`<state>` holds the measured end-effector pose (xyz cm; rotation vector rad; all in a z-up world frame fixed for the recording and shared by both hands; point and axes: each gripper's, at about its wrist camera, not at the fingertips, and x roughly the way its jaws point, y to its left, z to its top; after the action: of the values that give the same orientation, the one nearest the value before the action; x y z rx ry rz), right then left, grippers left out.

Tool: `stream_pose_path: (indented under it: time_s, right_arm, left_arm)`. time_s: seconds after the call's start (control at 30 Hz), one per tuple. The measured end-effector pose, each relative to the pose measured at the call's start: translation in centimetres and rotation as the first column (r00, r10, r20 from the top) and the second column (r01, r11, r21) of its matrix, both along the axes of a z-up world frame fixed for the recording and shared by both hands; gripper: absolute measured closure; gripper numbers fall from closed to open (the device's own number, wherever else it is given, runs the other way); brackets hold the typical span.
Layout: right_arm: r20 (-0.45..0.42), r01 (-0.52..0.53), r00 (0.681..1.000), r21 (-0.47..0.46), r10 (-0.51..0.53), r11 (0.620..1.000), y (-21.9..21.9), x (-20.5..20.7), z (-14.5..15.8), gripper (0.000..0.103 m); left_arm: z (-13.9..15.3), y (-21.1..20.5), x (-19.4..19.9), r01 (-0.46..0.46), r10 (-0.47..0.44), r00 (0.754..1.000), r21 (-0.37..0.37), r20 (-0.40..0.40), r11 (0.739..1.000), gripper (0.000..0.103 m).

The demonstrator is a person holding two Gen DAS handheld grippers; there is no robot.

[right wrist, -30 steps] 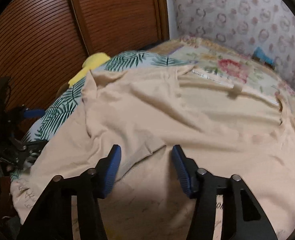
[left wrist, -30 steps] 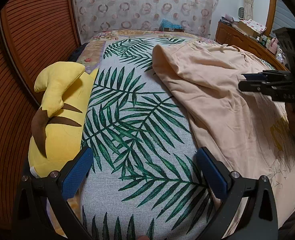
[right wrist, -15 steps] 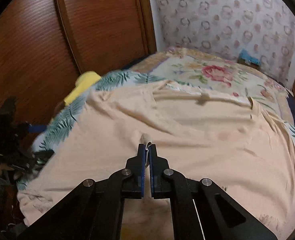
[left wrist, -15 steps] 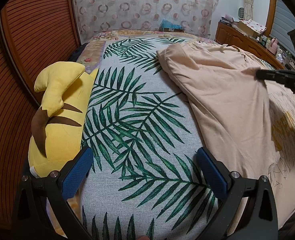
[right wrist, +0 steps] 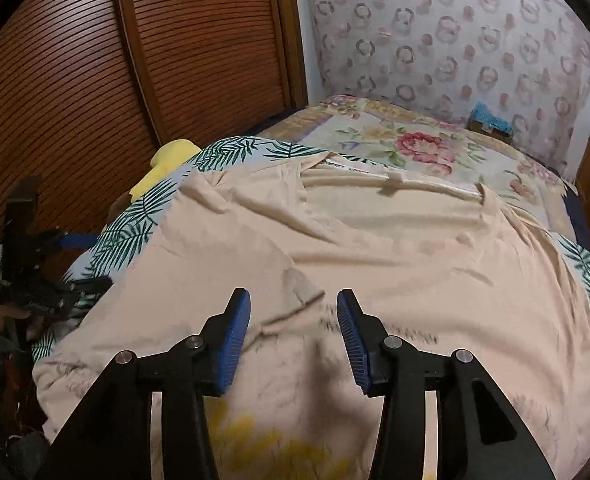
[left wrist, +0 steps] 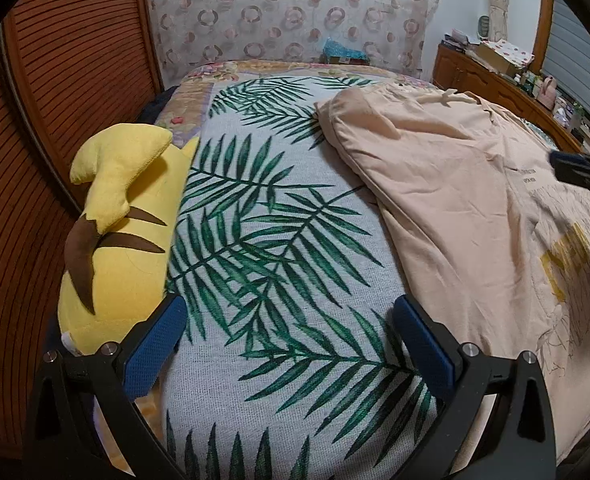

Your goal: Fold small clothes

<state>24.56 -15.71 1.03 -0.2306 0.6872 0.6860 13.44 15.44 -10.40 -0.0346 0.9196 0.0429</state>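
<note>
A peach T-shirt [right wrist: 395,248] with a yellow print lies spread on the bed, its left sleeve folded in over the body. It also shows in the left wrist view [left wrist: 475,208] at the right. My right gripper [right wrist: 293,316] is open and empty just above the shirt's middle, over the folded sleeve's edge. My left gripper [left wrist: 287,340] is open and empty over the palm-leaf blanket [left wrist: 279,240], left of the shirt's side edge. The right gripper's tip shows in the left wrist view [left wrist: 579,170] at the far right.
A yellow plush toy [left wrist: 123,216] lies along the bed's left edge beside the brown slatted wardrobe doors [right wrist: 143,64]. A floral bedspread [right wrist: 415,140] covers the far end. A wooden dresser [left wrist: 495,80] with clutter stands at the right.
My right gripper shut on the left sleeve, carried it inward over the shirt's body, then opened and let it go. The left gripper has stayed still.
</note>
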Motion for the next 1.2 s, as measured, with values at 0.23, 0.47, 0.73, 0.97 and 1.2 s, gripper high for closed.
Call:
stream_pose_path:
  time_s: [0.23, 0.47, 0.73, 0.97, 1.2]
  right_arm:
    - [0.017, 0.107, 0.994, 0.010, -0.107, 0.994, -5.9, -3.4, 0.1, 0.056]
    - [0.006, 0.248, 0.969, 0.038, -0.248, 0.968, -11.7, -6.2, -0.3, 0.056]
    - [-0.001, 0.411, 0.912, 0.029, -0.411, 0.911, -16.7, -8.7, -1.1, 0.056]
    - [-0.020, 0.470, 0.883, 0.048, -0.469, 0.882, -17.0, -10.1, -0.8, 0.056]
    - [-0.024, 0.482, 0.876, 0.068, -0.481, 0.874, -17.7, -11.6, -0.7, 0.056]
  left_arm:
    - [3.1, -1.5, -1.4, -0.002, 0.005, 0.995, -0.041, 0.095, 0.999, 0.000]
    - [5.8, -6.5, -2.2, 0.117, -0.105, 0.982, -0.068, 0.160, 0.991, 0.002]
    - [4.4, -13.3, -2.4, 0.304, -0.292, 0.950, -0.111, 0.113, 0.946, 0.041]
    - [2.2, -15.9, -2.8, 0.340, -0.339, 0.940, -0.104, 0.036, 0.934, 0.064]
    - [2.2, -16.1, -3.2, 0.321, -0.320, 0.947, -0.049, 0.034, 0.946, 0.095]
